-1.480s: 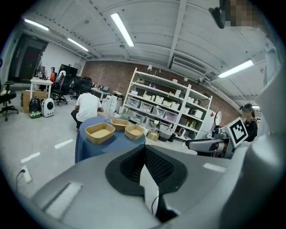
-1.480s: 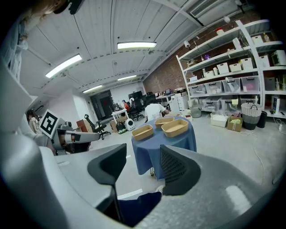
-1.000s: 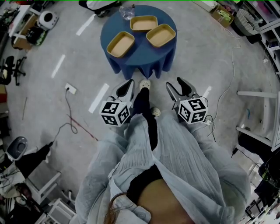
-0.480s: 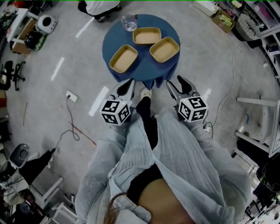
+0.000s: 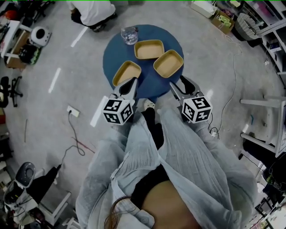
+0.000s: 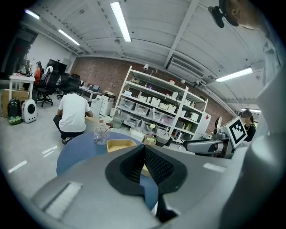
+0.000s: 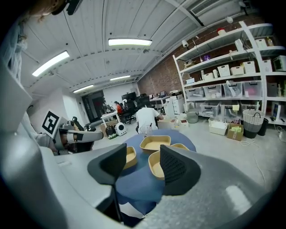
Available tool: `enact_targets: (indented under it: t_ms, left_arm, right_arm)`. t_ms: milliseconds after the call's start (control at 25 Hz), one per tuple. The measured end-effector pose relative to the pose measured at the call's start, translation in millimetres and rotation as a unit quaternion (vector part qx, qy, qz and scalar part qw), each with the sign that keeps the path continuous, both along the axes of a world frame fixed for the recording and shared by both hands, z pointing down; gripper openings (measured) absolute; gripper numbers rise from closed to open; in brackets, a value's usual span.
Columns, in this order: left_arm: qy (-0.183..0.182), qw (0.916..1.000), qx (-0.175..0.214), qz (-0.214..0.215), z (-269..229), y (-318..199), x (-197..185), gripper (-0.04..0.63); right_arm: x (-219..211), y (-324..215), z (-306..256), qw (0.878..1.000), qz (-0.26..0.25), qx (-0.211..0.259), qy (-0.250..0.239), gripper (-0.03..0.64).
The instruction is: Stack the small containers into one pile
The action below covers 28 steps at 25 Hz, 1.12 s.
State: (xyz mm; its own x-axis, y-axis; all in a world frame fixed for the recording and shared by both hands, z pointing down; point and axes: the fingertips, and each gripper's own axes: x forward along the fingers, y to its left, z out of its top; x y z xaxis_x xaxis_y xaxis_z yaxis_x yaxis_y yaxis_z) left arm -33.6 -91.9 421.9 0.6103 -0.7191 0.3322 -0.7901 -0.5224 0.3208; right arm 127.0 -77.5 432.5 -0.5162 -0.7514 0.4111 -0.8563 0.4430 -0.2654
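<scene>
**Small containers**, count three: tan, open-topped, empty, none nested. They are sitting apart on the round blue table [image 5: 154, 82]:
- one container [image 5: 149, 48] at 12 o'clock
- a second container [image 5: 168, 63] at 3 o'clock
- a third container [image 5: 127, 72] at 8 o'clock

**Clear cup** [image 5: 129, 34], count one, is standing at the 11 o'clock rim.

**Grippers**, count two:
- The left gripper [image 5: 129, 86], jaws pressed together on nothing, is hovering at the 7 o'clock edge.
- The right gripper [image 5: 180, 86], jaws parted and empty, is hovering at the 5 o'clock edge.

**Step**, as judged: reaching in, stacking not yet begun. The next move is likely calling for a rim grip on one container, a lift, then lowering it squarely into a neighbour.

**Crouching person** [image 5: 91, 11], count one, is sitting beyond the table.
</scene>
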Motion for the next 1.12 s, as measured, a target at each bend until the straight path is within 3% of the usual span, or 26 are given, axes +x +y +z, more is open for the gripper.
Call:
enact_targets:
  t_ms: [360, 840, 1120]
  left_arm:
    - [0.004, 0.9995, 0.004, 0.030, 3, -51, -2, 0.012]
    - [0.016, 0.9979, -0.018, 0.061, 18, -47, 12, 0.012]
    - [0.009, 0.9986, -0.030, 0.042, 30, -47, 14, 0.012]
  right_arm:
    - [-5, -43, 3, 1.000, 0.022, 0.002, 0.009, 0.236]
    - [19, -45, 21, 0.997, 0.039, -0.027, 0.056, 0.236]
    - [45, -62, 32, 0.993, 0.001, -0.035, 0.115, 0.236]
